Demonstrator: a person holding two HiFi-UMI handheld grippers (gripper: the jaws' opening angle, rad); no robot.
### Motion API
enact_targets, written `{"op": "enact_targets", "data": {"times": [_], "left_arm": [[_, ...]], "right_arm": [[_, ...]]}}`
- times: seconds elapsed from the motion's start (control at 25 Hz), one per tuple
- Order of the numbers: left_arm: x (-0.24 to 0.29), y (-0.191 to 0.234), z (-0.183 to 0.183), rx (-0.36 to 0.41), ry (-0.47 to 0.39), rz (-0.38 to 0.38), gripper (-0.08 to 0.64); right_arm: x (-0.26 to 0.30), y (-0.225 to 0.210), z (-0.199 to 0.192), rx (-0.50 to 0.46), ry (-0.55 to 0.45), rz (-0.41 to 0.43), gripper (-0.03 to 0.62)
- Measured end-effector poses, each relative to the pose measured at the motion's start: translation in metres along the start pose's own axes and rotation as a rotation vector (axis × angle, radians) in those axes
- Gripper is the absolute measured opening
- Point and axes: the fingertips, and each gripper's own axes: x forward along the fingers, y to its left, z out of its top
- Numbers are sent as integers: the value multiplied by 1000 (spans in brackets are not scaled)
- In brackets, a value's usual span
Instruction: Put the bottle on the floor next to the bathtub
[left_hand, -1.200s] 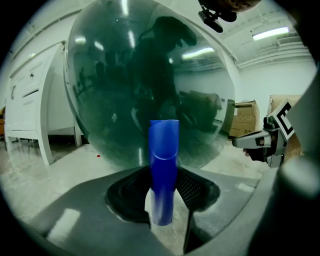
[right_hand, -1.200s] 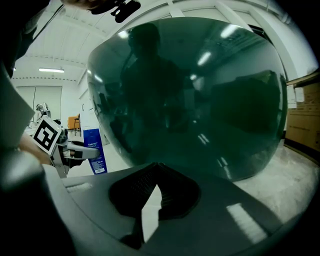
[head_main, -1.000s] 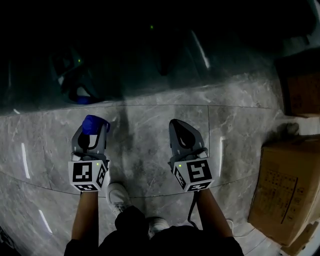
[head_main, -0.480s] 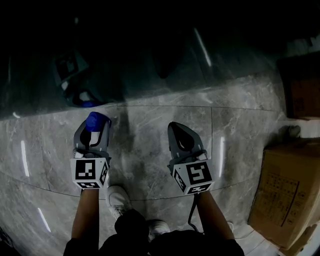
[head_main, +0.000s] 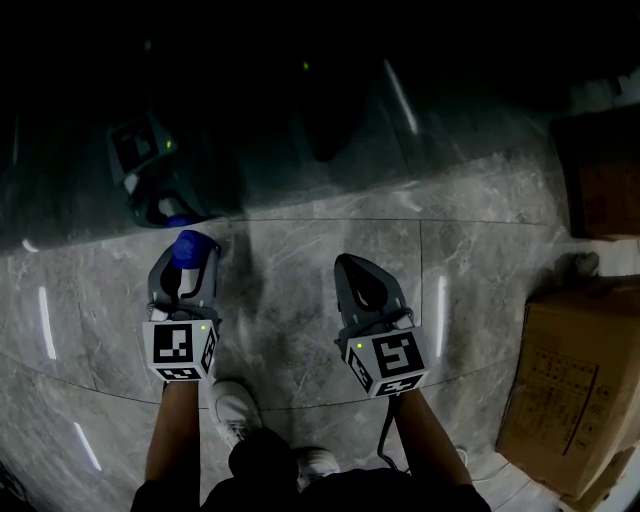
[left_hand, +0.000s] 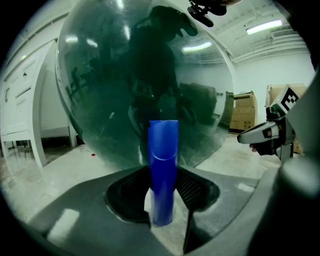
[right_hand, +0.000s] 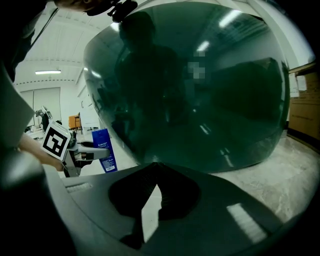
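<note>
Left hand-held gripper (head_main: 188, 268) clamped on the blue bottle (head_main: 192, 246). The bottle sits upright between the jaws, top sticking out past the tips. Dark green bathtub (head_main: 300, 120) is directly ahead of it, close. Can't tell if the bottle base touches the grey marble floor (head_main: 290, 270). Right hand-held gripper (head_main: 362, 272) is off to its right, well apart, jaws closed tip to tip, nothing in them, also facing the tub. Cardboard box (head_main: 570, 380) is further to its right.
</note>
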Motion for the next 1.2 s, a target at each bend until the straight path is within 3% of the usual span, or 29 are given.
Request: {"op": "enact_targets", "data": {"times": [1.2], "left_arm": [[4, -8, -5, 26, 6, -28, 166]], "right_arm": [[0, -1, -4, 18, -3, 4, 26]]}}
